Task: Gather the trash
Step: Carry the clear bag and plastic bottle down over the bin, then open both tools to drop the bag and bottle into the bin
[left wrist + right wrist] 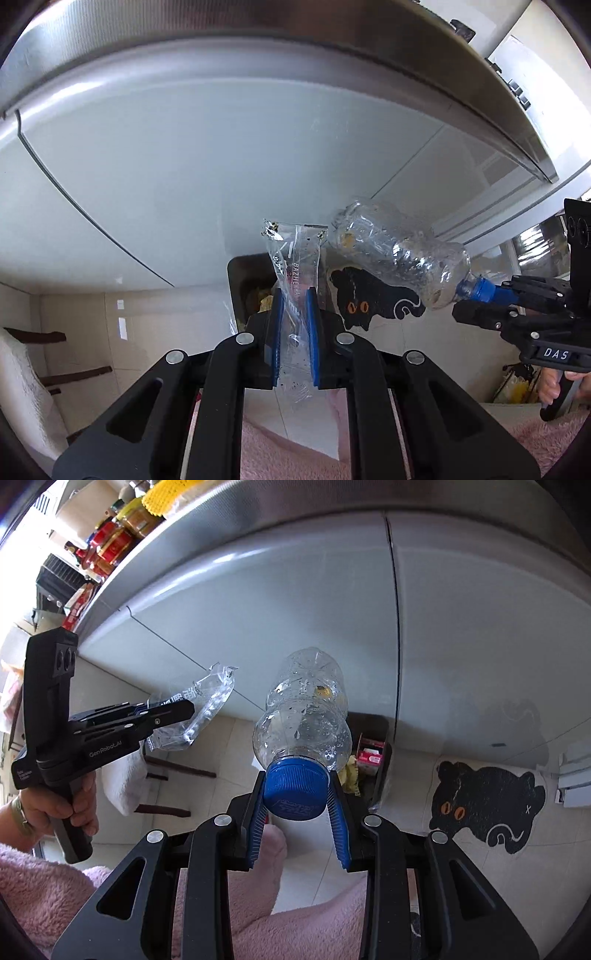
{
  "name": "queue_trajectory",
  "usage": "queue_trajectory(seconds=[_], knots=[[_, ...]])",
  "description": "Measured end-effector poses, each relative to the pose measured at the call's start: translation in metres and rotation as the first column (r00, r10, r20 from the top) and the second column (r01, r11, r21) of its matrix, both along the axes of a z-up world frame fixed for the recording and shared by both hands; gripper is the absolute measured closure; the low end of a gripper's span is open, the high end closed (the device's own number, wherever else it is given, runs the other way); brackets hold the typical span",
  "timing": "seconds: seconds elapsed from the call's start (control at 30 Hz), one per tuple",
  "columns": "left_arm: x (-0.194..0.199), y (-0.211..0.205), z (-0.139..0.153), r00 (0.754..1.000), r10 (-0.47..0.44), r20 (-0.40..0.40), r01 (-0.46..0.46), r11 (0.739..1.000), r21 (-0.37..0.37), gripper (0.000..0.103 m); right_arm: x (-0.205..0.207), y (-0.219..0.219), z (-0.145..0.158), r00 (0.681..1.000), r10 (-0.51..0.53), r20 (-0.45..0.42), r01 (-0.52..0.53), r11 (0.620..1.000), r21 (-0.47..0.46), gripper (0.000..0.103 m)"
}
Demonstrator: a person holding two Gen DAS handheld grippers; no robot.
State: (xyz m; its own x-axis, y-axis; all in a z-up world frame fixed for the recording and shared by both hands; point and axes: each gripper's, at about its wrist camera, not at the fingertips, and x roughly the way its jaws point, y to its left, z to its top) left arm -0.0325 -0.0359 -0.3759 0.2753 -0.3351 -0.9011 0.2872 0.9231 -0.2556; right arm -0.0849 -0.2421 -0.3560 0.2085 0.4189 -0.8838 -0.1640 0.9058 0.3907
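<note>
1. Pink fleece sleeves sat closest under both cameras; just past them the left gripper [294, 328] had its blue-padded jaws nearly shut on a clear crinkled plastic wrapper [293, 266].
2. That wrapper stood lengthwise out of the jaws, its torn end pointing away from the hand toward the grey cabinet front [184, 166].
3. To its right, the right gripper [297, 801] had its jaws part-open, clamped on the blue ribbed cap [295, 790] of a crumpled clear plastic bottle [304, 716].
4. The bottle's long axis ran straight on from the jaws, base leading, cap toward the hand.
5. Below and beyond both items stood an open bin [243, 280] on the tiled floor beside a black cat-shaped mat [487, 805].
6. I judged the wrapper nearly over the bin's mouth, the bottle just to its right; the left hand looked nearer for the drop.
</note>
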Motion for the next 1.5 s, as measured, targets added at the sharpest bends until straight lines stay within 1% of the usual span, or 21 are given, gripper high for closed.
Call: queue_trajectory(seconds=[0.1,0.2,0.33,0.5,0.6,0.7,0.73,0.83,0.87,0.9,0.93,1.03,1.07,1.1,1.13,1.2,1.27,1.33,1.4,1.43,1.5], knots=[[0.009,-0.004,-0.029,0.998,0.015,-0.057,-0.015,1.0,-0.001,0.092,0.005,0.008,-0.032,0.999,0.011,-0.046,-0.012,1.0,-0.021,0.07],[0.016,-0.012,-0.055,0.994,0.01,-0.113,-0.009,1.0,0.009,0.092,0.012,0.016,-0.063,0.995,0.019,-0.094,-0.023,0.999,-0.041,0.07],[0.027,-0.016,-0.085,0.981,0.019,-0.195,-0.019,1.0,0.003,0.092,0.017,0.019,-0.1,0.987,0.003,-0.162,-0.014,0.998,-0.068,0.07],[0.035,-0.019,-0.121,0.958,0.022,-0.284,-0.022,1.0,0.003,0.092,0.031,0.022,-0.134,0.976,-0.029,-0.216,0.007,0.995,-0.102,0.07],[0.042,-0.024,-0.132,0.951,0.02,-0.309,-0.023,1.0,-0.005,0.092,0.036,0.027,-0.147,0.969,-0.017,-0.246,-0.009,0.994,-0.105,0.07],[0.044,-0.023,-0.137,0.944,0.02,-0.33,-0.025,1.0,-0.011,0.091,0.041,0.031,-0.154,0.965,-0.016,-0.261,-0.012,0.994,-0.106,0.07],[0.046,-0.023,-0.138,0.942,0.02,-0.335,-0.025,1.0,-0.011,0.091,0.042,0.031,-0.155,0.964,-0.021,-0.265,-0.007,0.995,-0.103,0.07],[0.05,-0.023,-0.142,0.941,0.033,-0.336,-0.036,0.999,-0.002,0.082,0.049,0.033,-0.155,0.963,-0.042,-0.266,0.018,0.996,-0.091,0.066],[0.053,-0.023,-0.141,0.941,0.041,-0.336,-0.044,0.999,0.001,0.073,0.051,0.033,-0.156,0.962,-0.044,-0.27,0.021,0.996,-0.086,0.058],[0.055,-0.022,-0.14,0.942,0.053,-0.332,-0.053,0.999,0.008,0.061,0.053,0.032,-0.156,0.962,-0.047,-0.27,0.024,0.996,-0.086,0.036],[0.057,-0.021,-0.139,0.943,0.064,-0.326,-0.064,0.998,0.01,0.058,0.053,0.032,-0.154,0.964,-0.049,-0.261,0.026,0.995,-0.091,0.025],[0.059,-0.02,-0.135,0.946,0.07,-0.315,-0.068,0.998,0.016,0.053,0.054,0.033,-0.148,0.971,-0.029,-0.236,0.003,0.994,-0.109,0.026],[0.059,-0.02,-0.133,0.948,0.071,-0.312,-0.068,0.997,0.019,0.048,0.054,0.033,-0.146,0.972,-0.022,-0.233,-0.005,0.993,-0.117,0.025],[0.06,-0.018,-0.131,0.948,0.072,-0.308,-0.069,0.997,0.022,0.042,0.054,0.033,-0.144,0.973,-0.016,-0.231,-0.012,0.993,-0.121,0.019],[0.061,-0.018,-0.13,0.949,0.075,-0.307,-0.071,0.997,0.024,0.04,0.053,0.032,-0.141,0.973,-0.016,-0.229,-0.013,0.992,-0.123,0.016],[0.061,-0.016,-0.125,0.949,0.083,-0.303,-0.078,0.997,0.026,0.032,0.052,0.03,-0.135,0.974,-0.018,-0.227,-0.009,0.993,-0.12,0.014],[0.061,-0.014,-0.117,0.95,0.093,-0.298,-0.09,0.996,0.022,0.028,0.051,0.027,-0.128,0.975,-0.017,-0.224,-0.01,0.993,-0.12,0.011],[0.062,-0.012,-0.109,0.953,0.094,-0.288,-0.092,0.996,0.02,0.026,0.052,0.025,-0.121,0.977,-0.013,-0.214,-0.014,0.992,-0.124,0.01],[0.062,-0.011,-0.094,0.958,0.095,-0.271,-0.095,0.995,0.013,0.021,0.052,0.024,-0.109,0.979,-0.004,-0.205,-0.022,0.992,-0.123,0.009],[0.062,-0.01,-0.086,0.961,0.095,-0.258,-0.096,0.995,0.006,0.021,0.052,0.021,-0.106,0.98,0.001,-0.198,-0.026,0.992,-0.123,0.007],[0.06,-0.006,-0.065,0.969,0.095,-0.229,-0.099,0.995,-0.005,0.017,0.051,0.018,-0.089,0.983,0.009,-0.181,-0.031,0.993,-0.117,0.005]])
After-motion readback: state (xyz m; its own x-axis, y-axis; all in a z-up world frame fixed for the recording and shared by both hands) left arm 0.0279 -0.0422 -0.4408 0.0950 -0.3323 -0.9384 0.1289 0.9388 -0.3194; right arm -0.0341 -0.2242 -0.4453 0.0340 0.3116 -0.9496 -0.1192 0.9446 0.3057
